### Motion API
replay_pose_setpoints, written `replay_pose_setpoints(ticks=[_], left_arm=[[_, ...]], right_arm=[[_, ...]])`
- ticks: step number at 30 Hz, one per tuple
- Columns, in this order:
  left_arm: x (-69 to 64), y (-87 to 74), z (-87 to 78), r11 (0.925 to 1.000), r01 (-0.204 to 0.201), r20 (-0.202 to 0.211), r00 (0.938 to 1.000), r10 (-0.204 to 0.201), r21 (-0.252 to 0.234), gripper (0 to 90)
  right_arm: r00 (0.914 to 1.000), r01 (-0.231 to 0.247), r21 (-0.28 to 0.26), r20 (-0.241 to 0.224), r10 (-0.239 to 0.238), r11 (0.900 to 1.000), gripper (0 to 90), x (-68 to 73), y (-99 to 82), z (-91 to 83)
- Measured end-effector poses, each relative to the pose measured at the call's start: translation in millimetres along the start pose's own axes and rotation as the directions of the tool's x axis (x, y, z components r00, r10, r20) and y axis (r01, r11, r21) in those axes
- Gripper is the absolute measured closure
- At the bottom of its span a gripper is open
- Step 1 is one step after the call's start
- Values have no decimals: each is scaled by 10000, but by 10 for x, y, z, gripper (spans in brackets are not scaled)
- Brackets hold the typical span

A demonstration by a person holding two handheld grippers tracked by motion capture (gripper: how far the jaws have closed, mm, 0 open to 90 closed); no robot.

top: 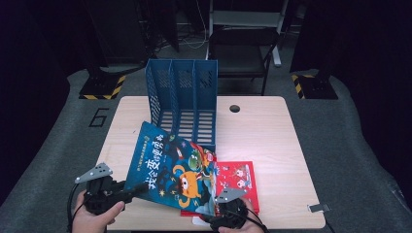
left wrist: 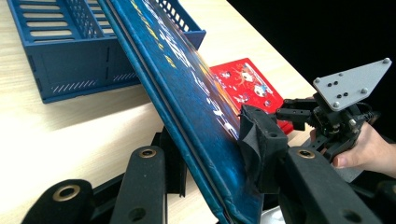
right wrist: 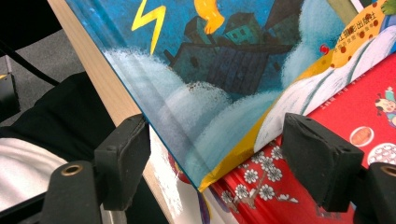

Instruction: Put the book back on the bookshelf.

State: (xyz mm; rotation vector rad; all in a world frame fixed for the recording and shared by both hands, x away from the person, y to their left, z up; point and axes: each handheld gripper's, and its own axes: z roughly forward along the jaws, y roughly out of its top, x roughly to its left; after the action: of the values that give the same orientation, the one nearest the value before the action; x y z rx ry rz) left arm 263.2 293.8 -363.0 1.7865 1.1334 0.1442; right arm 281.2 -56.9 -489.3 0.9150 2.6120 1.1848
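The left gripper [left wrist: 210,163] clamps the blue book's [top: 175,167] edge, tilting it off the red book [top: 240,177]; the right gripper [right wrist: 215,163] waits released. Next, probably: stand it in the blue file rack [top: 182,97].

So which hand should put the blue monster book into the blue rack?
Probably left: the left gripper already clamps the blue book, tilted up toward the rack. The right gripper is open at its corner.

Recording lab: hazard-taped stands [top: 102,90], numbered floor [top: 98,117].
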Motion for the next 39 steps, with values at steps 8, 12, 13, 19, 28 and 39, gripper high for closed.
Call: replay_pose_setpoints(ticks=[8,12,13,19,28,39], left_arm=[[13,-11,-82,9998,-105,-120,9999,103,-182,638],[-10,0,-107,9992,-268,-119,9996,264,-306,640],[-17,15,-115,9991,-353,-90,9993,352,-216,640],[-64,84,-83,9971,-682,-37,9977,681,-342,648],[-71,214,-6,9963,-734,298,9968,748,-451,687],[-124,463,138,9961,-871,422,9953,875,-113,702]], right_arm=[[10000,6,86,-4,-6,10000,230,55,66,74],[9999,107,59,106,-108,9999,220,85,77,99],[9998,93,-52,147,-92,9999,218,92,74,107],[9995,-106,-209,281,111,9997,219,131,57,113],[9967,-28,-364,812,57,9993,203,146,37,121],[9961,-450,-294,743,471,9986,194,112,51,106]])
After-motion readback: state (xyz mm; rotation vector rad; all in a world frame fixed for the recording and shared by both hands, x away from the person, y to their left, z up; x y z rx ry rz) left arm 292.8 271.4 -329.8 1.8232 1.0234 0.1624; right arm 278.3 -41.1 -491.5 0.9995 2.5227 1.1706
